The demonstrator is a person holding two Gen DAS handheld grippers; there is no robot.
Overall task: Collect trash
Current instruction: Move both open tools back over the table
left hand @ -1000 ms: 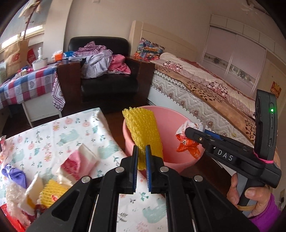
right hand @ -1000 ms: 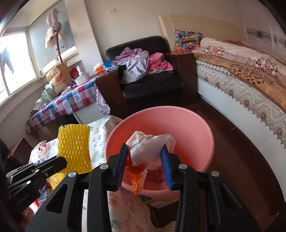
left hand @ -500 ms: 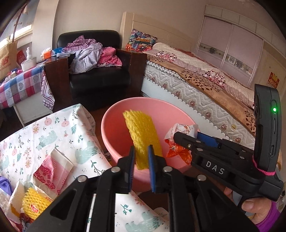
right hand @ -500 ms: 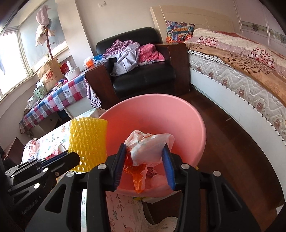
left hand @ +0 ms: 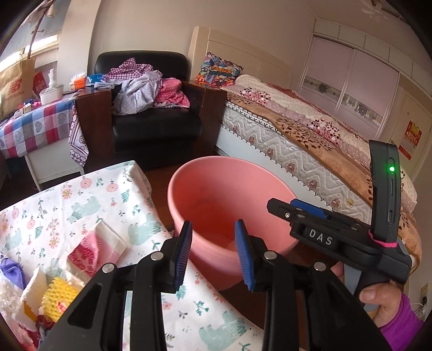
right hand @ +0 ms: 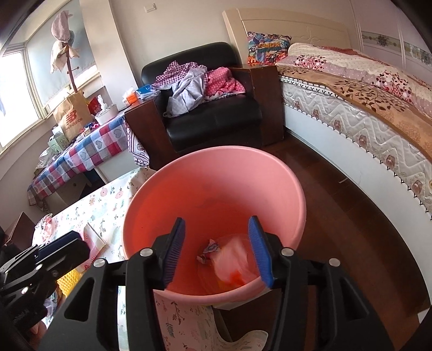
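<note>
The pink tub holds a crumpled white and orange wrapper. The left gripper and right gripper are both wide apart, holding nothing.

A bedroom with cream walls and a dark wood floor. A black armchair heaped with clothes sits against the far wall. To its right, a bed with a patterned quilt and a pale headboard. To its left, a checked-cloth table under a bright window. Pink wardrobe doors stand beyond the bed.
</note>
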